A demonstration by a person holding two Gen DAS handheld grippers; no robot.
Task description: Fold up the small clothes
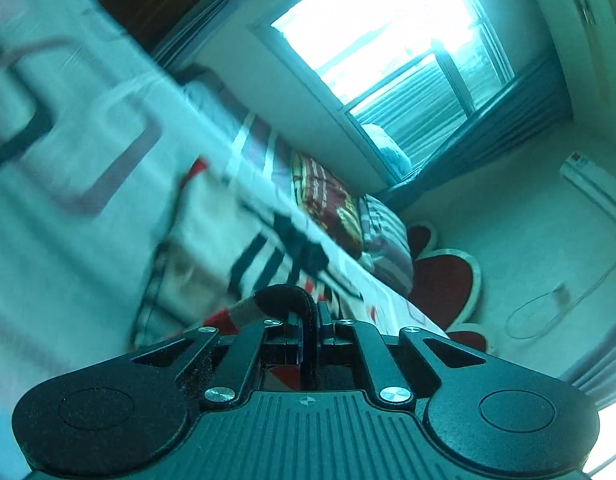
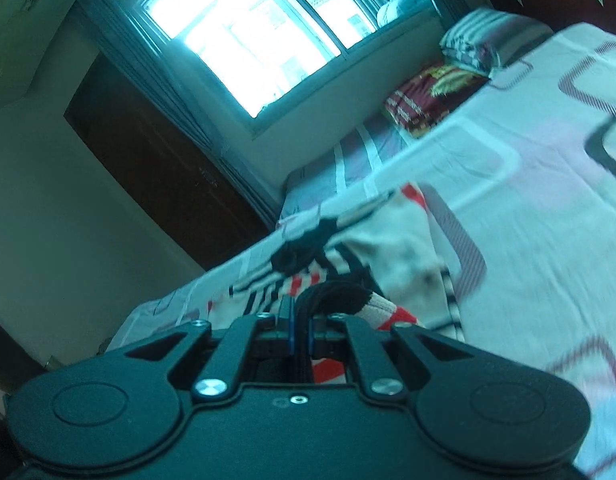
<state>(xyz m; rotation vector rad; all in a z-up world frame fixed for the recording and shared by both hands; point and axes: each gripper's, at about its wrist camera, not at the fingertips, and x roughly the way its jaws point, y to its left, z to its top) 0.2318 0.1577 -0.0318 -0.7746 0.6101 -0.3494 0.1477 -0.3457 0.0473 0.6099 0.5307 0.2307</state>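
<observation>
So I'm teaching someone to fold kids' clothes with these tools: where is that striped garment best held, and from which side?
By its black ribbed trim. Each hand-held gripper, left and right, is shut on that thick band of the garment, coming in from the near edge of the bed. The band is firmer than the thin striped cloth, so two holds along it probably let the rest hang flat.

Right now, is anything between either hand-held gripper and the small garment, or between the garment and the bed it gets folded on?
Nothing visible. The left hand-held gripper and right hand-held gripper are each shut on the garment's black edge, and its body trails onto the bedspread with nothing between.
</observation>
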